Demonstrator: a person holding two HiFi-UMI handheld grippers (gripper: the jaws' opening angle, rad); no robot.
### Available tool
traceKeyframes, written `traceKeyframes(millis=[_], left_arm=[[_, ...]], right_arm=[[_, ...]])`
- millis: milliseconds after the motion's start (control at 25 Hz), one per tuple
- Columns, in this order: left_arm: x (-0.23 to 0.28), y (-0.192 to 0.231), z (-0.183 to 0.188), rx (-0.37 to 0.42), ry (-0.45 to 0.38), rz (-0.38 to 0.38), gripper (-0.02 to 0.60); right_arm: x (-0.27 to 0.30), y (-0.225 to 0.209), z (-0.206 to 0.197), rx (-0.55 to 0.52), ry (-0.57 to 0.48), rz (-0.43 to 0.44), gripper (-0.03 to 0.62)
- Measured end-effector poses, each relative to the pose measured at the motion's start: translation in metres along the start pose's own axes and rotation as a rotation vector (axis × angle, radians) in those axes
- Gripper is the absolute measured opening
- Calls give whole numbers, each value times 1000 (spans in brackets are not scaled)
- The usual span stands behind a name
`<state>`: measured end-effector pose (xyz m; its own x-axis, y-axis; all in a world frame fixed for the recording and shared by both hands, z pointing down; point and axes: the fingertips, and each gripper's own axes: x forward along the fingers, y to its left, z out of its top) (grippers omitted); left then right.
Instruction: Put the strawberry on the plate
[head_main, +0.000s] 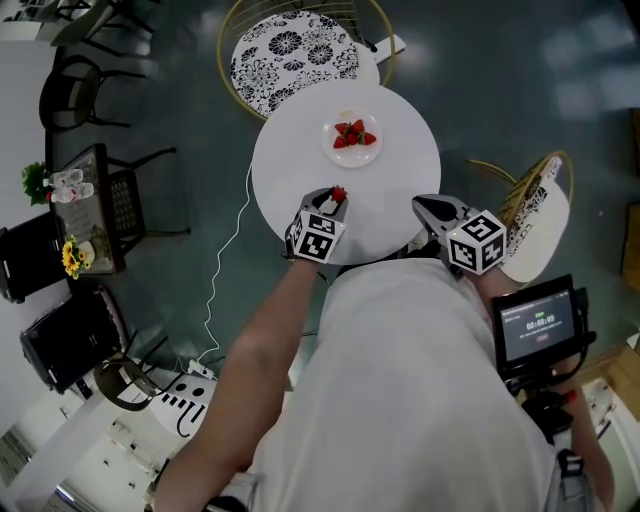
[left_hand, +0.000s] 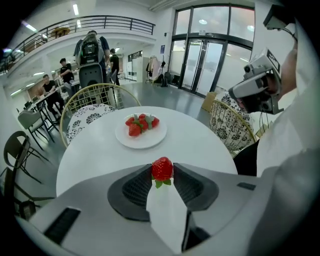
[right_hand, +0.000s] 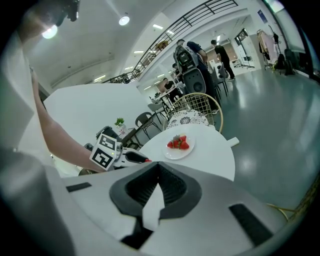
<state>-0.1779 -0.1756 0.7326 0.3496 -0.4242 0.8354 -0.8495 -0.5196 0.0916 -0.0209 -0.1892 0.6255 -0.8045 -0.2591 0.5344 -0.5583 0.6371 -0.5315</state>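
Right at the tips of the left gripper (head_main: 335, 200): the strawberry (left_hand: 162, 168) is clamped between the two dark pads, red end forward, green leaves tucked back toward the gripper. That's a firm pinch from both sides, held over the near part of the table (left_hand: 200, 145).

Off to its right, the right gripper (right_hand: 159, 165) hangs by the table's near edge. Its jaws are closed tip to tip with nothing between them, and it plays no part here.

So the pick-up looks done. What's left, by my reading, is the carry and the drop. The plate (left_hand: 150, 141) sits straight ahead of the left gripper and well apart from it, around the middle of the table. It already holds a small heap of berries (left_hand: 141, 124) bunched at the centre, with bare rim on the near side, so there's room to land this one.

The table is round, white and smooth, with nothing on it between gripper and plate.

Beyond the plate stands a wire-backed chair (left_hand: 87, 117) with a black-and-white patterned seat, and a second chair of the same kind (left_hand: 230, 125) is off to the right. Farther out there's a glossy grey floor (right_hand: 280, 125), people (left_hand: 92, 50) at distant tables, a balcony rail above and tall glass doors (left_hand: 200, 60) at the back.
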Motion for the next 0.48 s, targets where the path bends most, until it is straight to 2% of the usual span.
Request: traceKeyframes(millis=[240, 480], left_arm=[[6, -4, 22, -24, -44, -5, 141], [23, -2, 35, -39, -42, 0, 141]], right_arm=[[-3, -6, 1, 16, -15, -10, 5], [-12, -19, -4, 40, -32, -41, 5]])
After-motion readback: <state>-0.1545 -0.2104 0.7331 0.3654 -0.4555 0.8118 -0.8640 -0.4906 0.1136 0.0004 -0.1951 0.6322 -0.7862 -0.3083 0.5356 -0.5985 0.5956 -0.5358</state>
